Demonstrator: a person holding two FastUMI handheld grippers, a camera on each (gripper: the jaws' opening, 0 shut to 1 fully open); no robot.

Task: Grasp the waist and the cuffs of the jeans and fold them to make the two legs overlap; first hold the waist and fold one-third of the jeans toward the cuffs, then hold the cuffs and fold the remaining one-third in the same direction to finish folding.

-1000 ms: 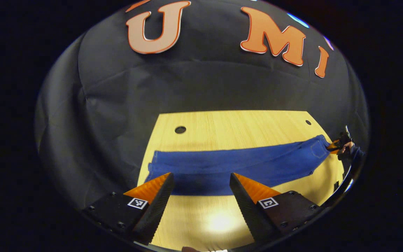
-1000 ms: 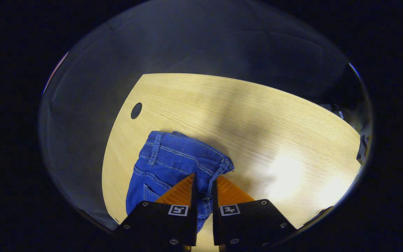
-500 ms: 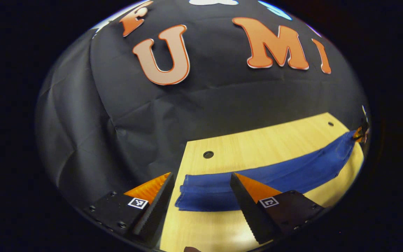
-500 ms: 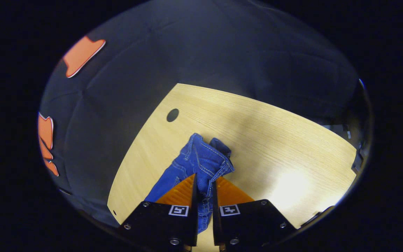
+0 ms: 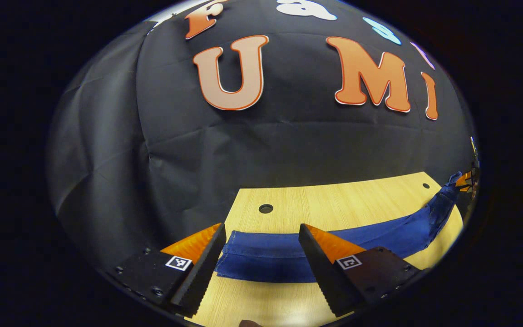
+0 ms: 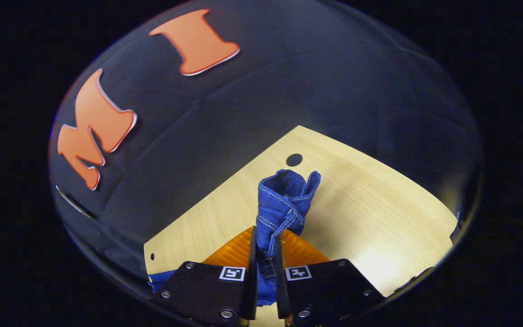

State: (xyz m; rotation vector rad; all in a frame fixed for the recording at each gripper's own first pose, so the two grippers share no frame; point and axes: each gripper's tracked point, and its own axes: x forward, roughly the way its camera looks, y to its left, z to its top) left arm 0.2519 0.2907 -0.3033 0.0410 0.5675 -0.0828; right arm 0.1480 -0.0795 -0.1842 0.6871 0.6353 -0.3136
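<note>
While the right gripper pinches the waist of the jeans between both fingers, the denim stands up bunched above the jaws, lifted clear of the table. Behind that bunch sits a small round hole in the tabletop, which serves as the mark for this end. In the left gripper view, the same right gripper appears small at the far right, with the jeans rising off the table to meet it. From there the jeans run as one long blue band across the table, legs seemingly already laid one over the other, to the cuffs, which lie flat just in front of another hole. The left gripper hangs spread wide above the cuffs, holding nothing, one finger to each side of the band's end. By my reading the first third-fold is in hand: the waist is raised but not yet carried over. The next move would call for sweeping the waist toward the cuffs and laying it down about a third of the way along, edges kept square. The left gripper looks placed to steady or take the cuffs after that.
</note>
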